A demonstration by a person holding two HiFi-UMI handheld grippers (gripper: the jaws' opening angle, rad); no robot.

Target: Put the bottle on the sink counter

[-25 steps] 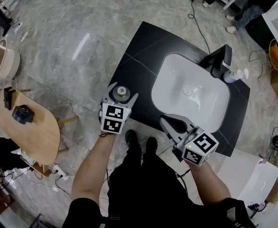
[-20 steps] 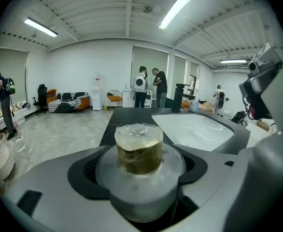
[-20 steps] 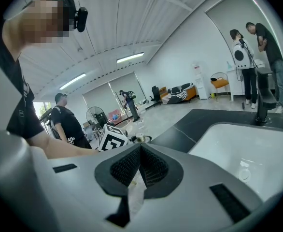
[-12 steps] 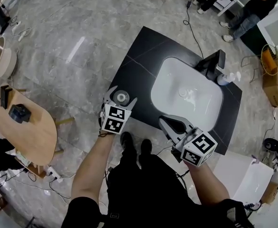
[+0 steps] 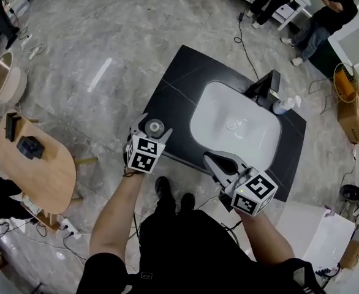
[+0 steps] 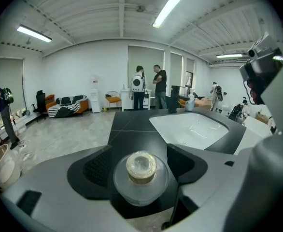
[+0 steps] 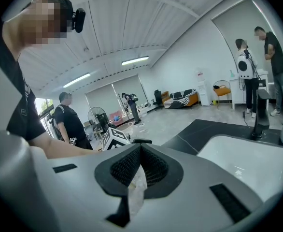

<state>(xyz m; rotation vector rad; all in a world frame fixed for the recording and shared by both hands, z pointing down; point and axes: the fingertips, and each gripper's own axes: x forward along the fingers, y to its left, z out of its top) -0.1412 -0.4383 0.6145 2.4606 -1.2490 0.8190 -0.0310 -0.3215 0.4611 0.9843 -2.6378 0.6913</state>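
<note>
Bottle, small, clear and round-bodied with a tan cap (image 6: 141, 166), is clamped upright between the jaws of the left gripper (image 5: 155, 126), whose dark pads are pressed against its sides. In the head view it is seen over the near left part of the glossy black stone sink counter (image 5: 174, 88), close to the counter's edge and to the left of the white oval basin (image 5: 253, 141). Whether its base touches the counter cannot be told. The right gripper (image 5: 214, 160) is held at the counter's near edge in front of the basin, with its jaws brought together at the tips and nothing solid gripped. At the far side of the basin a black faucet (image 5: 264, 85) is seen, and just beside it a white pump dispenser (image 5: 285, 105) stands on the counter.
</note>
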